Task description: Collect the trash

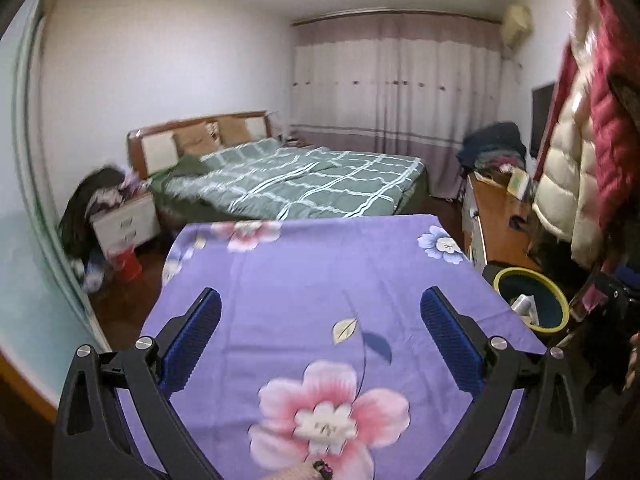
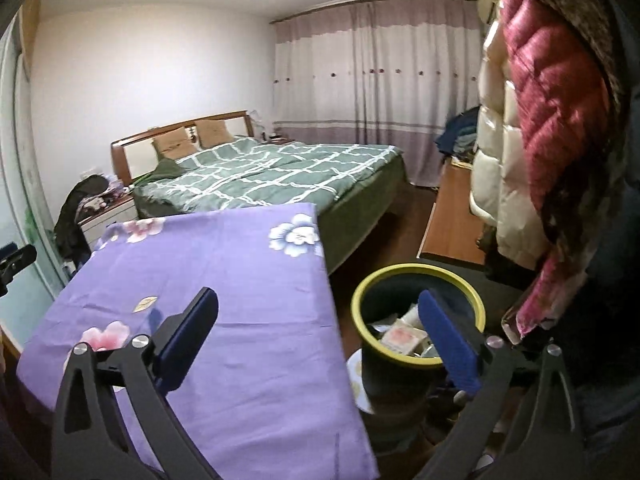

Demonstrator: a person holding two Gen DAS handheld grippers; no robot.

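A dark trash bin with a yellow rim (image 2: 418, 372) stands on the floor right of a table covered by a purple flowered cloth (image 2: 224, 272). Several pieces of trash (image 2: 400, 336) lie inside the bin. My right gripper (image 2: 320, 300) is open and empty, above the table's right edge and the bin, its right finger over the bin mouth. My left gripper (image 1: 320, 300) is open and empty above the cloth (image 1: 304, 280). The bin (image 1: 558, 304) shows at the right of the left wrist view, with a pale item (image 1: 526, 304) inside.
A bed with a green checked cover (image 1: 296, 184) lies beyond the table. A white nightstand (image 1: 124, 226) with clothes stands on the left. A wooden desk (image 1: 500, 216) and hanging red and white puffer jackets (image 2: 532, 120) are on the right. Curtains (image 2: 380, 76) cover the far wall.
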